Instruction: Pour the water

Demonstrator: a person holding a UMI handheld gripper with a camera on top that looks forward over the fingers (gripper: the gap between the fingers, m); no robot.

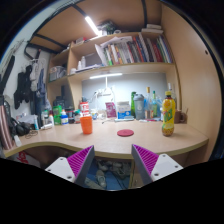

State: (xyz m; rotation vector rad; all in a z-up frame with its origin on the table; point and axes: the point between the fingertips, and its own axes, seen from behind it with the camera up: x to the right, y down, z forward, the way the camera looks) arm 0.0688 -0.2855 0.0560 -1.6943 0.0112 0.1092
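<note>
From the gripper view, the two-finger gripper hangs in front of a light wooden desk with a curved front edge. Its fingers, each with a magenta pad, are spread wide apart with nothing between them.

Beyond the left finger, an orange plastic cup stands upright on the desk. Just behind it stands a bottle with a red cap; what it holds cannot be told. To the right of the cup, well apart from it, a flat round red coaster lies on the desktop. Farther right, near the desk's end, stands a tall yellow bottle with a dark top.

Along the back of the desk stands a clutter of smaller bottles and containers, too small to make out singly. Above them a wooden shelf carries a row of upright books, with a lit strip lamp under it. A ceiling light glows overhead. Dark bags or clothes hang at the left wall.
</note>
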